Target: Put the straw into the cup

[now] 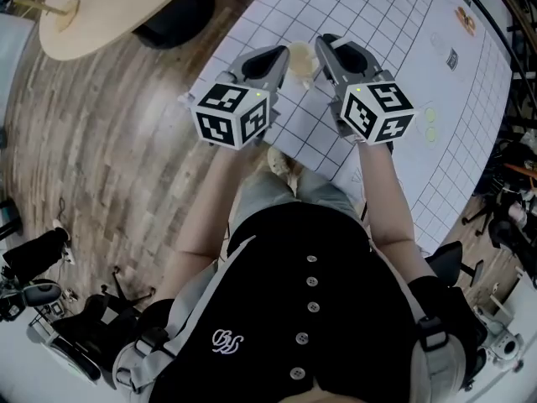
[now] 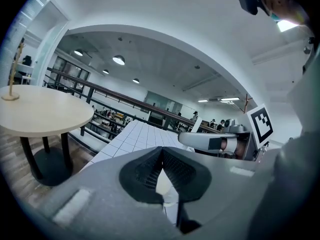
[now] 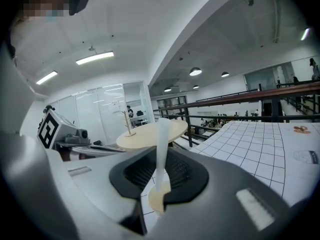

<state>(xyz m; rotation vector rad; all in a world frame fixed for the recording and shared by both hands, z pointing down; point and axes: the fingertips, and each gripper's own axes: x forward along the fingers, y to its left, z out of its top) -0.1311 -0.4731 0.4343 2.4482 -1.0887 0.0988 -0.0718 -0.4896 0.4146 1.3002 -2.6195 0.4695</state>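
Straw [image 3: 161,144]: white, upright, lower end at the cup's mouth; inside or not, unclear.
Cup [image 1: 299,57]: beige, between both gripper tips, over the near part of the gridded table [image 1: 403,40].
Right gripper [image 1: 324,53]: clenched on the straw.
Left gripper [image 1: 284,57]: jaws nearly together, pinching a cream wall, apparently the cup's.
Round wooden table [image 1: 101,15]: well apart, at the person's left.
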